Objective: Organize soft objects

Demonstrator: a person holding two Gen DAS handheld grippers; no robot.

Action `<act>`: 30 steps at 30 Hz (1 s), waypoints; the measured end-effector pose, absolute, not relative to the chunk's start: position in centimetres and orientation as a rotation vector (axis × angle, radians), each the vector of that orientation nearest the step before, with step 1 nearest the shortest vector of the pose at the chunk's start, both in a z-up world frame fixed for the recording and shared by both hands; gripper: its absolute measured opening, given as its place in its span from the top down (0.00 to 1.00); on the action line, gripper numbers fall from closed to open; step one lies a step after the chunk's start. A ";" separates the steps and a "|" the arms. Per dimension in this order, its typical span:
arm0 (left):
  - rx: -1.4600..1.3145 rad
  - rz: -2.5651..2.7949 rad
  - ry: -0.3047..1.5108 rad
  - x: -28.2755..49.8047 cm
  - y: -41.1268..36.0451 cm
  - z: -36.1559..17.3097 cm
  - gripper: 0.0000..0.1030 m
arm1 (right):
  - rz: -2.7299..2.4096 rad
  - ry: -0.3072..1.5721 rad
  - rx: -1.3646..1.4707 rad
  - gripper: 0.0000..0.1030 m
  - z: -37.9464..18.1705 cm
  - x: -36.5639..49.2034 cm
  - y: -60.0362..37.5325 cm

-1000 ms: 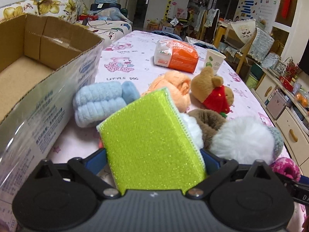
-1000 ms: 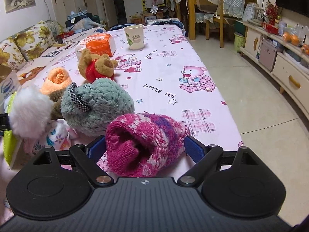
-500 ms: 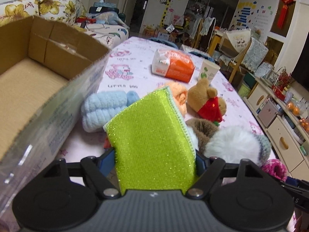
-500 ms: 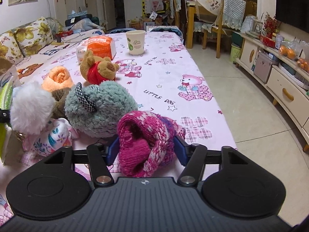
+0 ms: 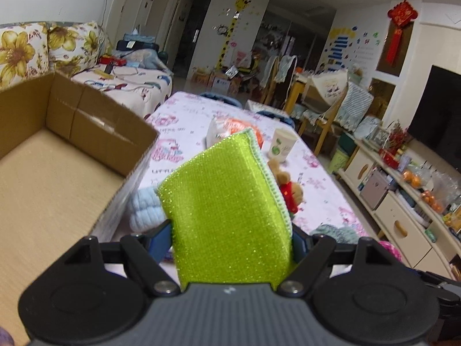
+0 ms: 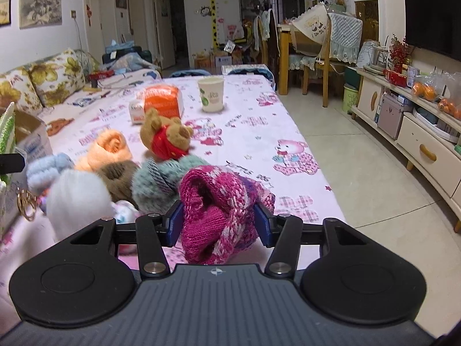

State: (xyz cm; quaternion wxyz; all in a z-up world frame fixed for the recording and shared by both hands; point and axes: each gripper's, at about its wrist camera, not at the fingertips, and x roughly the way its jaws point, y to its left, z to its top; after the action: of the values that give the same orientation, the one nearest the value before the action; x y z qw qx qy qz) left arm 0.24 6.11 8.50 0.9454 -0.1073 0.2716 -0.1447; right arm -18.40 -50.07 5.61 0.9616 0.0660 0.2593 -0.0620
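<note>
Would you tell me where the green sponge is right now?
The green sponge is clamped in the left gripper, raised beside the cardboard box on its left.

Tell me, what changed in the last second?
The left tool lifted the green sponge up beside the cardboard box. The right tool closed tighter on the pink knit hat, raising it slightly. The other soft toys stayed put.

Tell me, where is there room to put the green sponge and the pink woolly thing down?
The cardboard box floor is bare, beside the green sponge. The tablecloth is free right of the teddy, up to the paper cup. It is crowded left of the pink knit, where soft toys bunch together.
</note>
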 end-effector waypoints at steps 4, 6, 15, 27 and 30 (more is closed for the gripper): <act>-0.234 -0.302 0.532 -0.1 6.8 9.1 0.23 | -0.095 0.495 0.169 0.38 6.5 -18.8 -49.1; -0.239 -0.300 0.521 -0.3 7.1 9.2 0.23 | -0.073 0.484 0.185 0.38 6.9 -18.8 -48.5; -0.260 -0.299 0.523 -0.1 7.9 8.9 0.23 | 0.109 0.501 0.136 0.38 6.7 -19.1 -44.0; -0.268 -0.329 0.524 -0.5 8.4 8.9 0.23 | 0.130 0.540 -0.136 0.02 4.0 -17.8 -39.8; -0.269 -0.324 0.528 -0.5 8.4 8.7 0.23 | 0.193 0.501 -0.143 0.01 4.6 -18.7 -39.0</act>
State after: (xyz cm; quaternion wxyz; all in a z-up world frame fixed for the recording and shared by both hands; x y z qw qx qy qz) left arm -0.53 8.45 8.74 0.9435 -0.1319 0.2591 -0.1590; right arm -18.72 -39.04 4.60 0.9616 -0.0704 0.2474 0.0953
